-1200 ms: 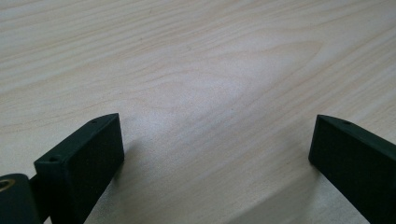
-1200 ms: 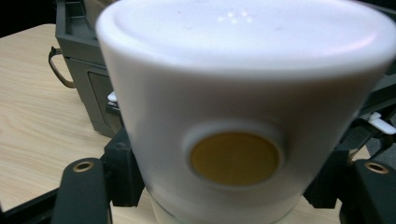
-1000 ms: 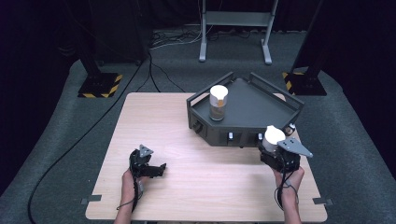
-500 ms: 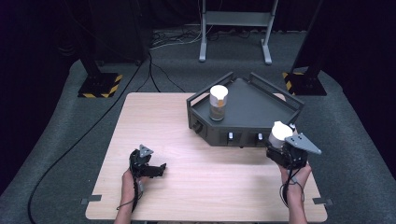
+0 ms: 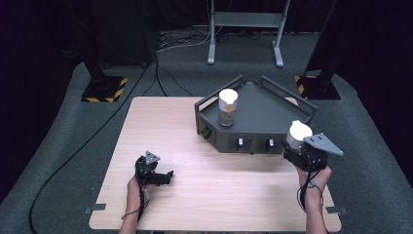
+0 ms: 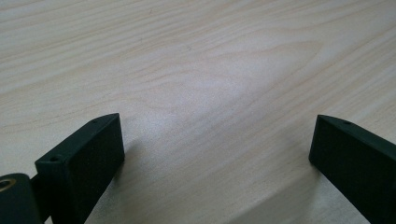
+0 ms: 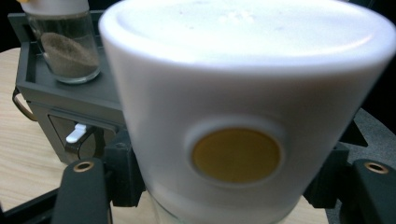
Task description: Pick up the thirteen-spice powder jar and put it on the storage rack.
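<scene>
Between right gripper (image 7: 224,196) jaws: white-capped jar (image 7: 243,107), base cut off.

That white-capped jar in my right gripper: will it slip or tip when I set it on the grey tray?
The jar looks smooth and rounded, so it may twist in the right gripper. It seems tall for its base, like the other jar standing on the tray, so probably tippy. Its glass body is likely fragile.

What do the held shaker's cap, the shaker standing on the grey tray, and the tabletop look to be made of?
Held shaker's cap: probably plastic, smooth glossy white with soft highlights and a yellow round inset.
Shaker on the tray: clear glass or clear plastic; brown powder shows through its shiny wall.
Tabletop: pale wood or wood-look laminate, matte, with visible grain lines.
</scene>
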A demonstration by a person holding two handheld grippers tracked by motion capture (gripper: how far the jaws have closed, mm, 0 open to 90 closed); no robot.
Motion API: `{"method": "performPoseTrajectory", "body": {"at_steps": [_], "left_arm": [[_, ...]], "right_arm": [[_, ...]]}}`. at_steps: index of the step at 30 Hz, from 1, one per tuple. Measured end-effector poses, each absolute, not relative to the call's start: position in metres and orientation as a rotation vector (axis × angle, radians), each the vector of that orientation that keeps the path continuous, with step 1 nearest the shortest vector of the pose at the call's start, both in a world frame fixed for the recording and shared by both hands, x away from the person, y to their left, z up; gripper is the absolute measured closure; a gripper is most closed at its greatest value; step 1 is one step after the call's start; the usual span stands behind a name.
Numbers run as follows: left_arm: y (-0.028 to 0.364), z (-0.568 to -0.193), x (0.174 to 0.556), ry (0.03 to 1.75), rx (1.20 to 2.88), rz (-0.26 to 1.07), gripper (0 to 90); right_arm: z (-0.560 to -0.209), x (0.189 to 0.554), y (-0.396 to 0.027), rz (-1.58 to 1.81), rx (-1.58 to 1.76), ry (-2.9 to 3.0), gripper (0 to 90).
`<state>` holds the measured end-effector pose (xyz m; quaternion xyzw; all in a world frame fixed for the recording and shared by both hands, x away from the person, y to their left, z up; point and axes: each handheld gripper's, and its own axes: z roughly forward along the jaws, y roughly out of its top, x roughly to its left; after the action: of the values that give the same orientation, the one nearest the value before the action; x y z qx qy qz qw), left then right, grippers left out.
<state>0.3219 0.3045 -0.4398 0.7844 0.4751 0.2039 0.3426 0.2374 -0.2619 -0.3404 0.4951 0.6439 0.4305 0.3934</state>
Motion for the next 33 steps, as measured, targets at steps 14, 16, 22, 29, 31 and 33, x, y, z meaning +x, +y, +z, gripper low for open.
{"method": "performPoseTrajectory", "body": {"at_steps": [14,16,22,29,31,33], "left_arm": [[0.304,-0.44,0.322,1.235,2.04,0.532,2.9],[0.304,-0.44,0.322,1.235,2.04,0.532,2.9],[0.304,-0.44,0.322,1.234,2.04,0.531,2.9],[0.304,-0.44,0.322,1.234,2.041,0.533,2.9],[0.304,-0.44,0.322,1.233,2.042,0.533,3.0],[0.304,-0.44,0.322,1.233,2.042,0.533,3.0]], "right_arm": [[-0.323,0.244,-0.264,1.093,1.248,1.614,29.8],[-0.32,0.245,-0.264,1.093,1.249,1.612,29.8],[-0.312,0.249,-0.264,1.091,1.236,1.603,29.8],[-0.301,0.255,-0.263,1.094,1.224,1.598,29.8],[-0.3,0.257,-0.263,1.092,1.224,1.598,29.8],[-0.298,0.26,-0.262,1.091,1.225,1.601,29.8]]}}
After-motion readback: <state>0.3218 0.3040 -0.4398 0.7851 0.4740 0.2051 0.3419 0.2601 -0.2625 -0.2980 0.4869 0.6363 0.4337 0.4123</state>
